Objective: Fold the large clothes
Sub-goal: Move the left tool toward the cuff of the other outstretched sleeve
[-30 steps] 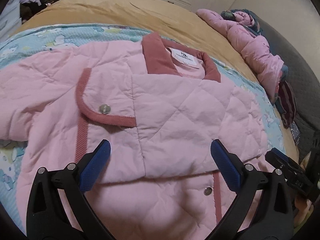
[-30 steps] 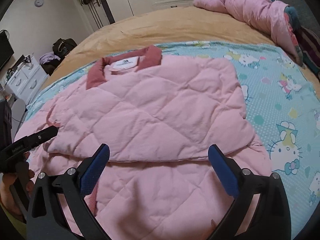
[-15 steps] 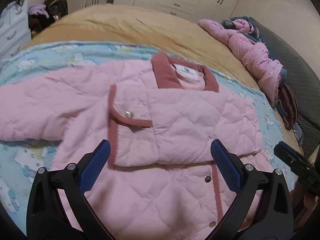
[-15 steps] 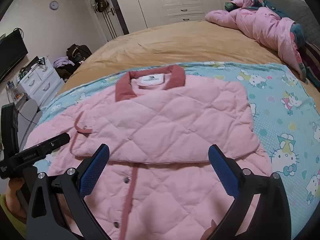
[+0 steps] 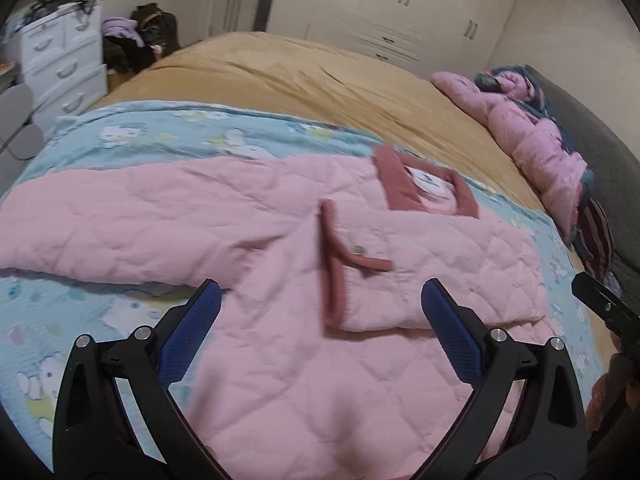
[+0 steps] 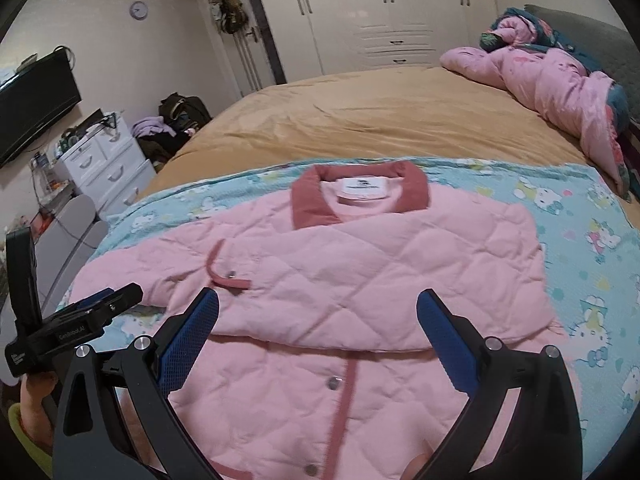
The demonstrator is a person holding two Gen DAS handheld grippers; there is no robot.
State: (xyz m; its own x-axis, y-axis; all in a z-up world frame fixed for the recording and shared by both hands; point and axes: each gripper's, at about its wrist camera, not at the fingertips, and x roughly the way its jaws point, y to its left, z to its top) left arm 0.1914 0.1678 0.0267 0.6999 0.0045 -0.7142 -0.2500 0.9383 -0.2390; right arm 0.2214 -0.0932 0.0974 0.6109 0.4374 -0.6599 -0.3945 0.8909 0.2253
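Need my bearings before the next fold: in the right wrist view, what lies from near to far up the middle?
Open right gripper → pink quilted jacket → its dark pink collar → blue cartoon-print blanket → tan bedspread → white wardrobe.

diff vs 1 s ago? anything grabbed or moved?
Both tools pulled back and up from the pink jacket: it looks smaller in both views, and more of the room shows. The left tool also swung left, bringing the unfolded left sleeve into view. The right tool backed off straight. Nothing was grabbed or released; both stay open and empty. The jacket's fold, with the right sleeve across the chest, is unchanged on the blue blanket.
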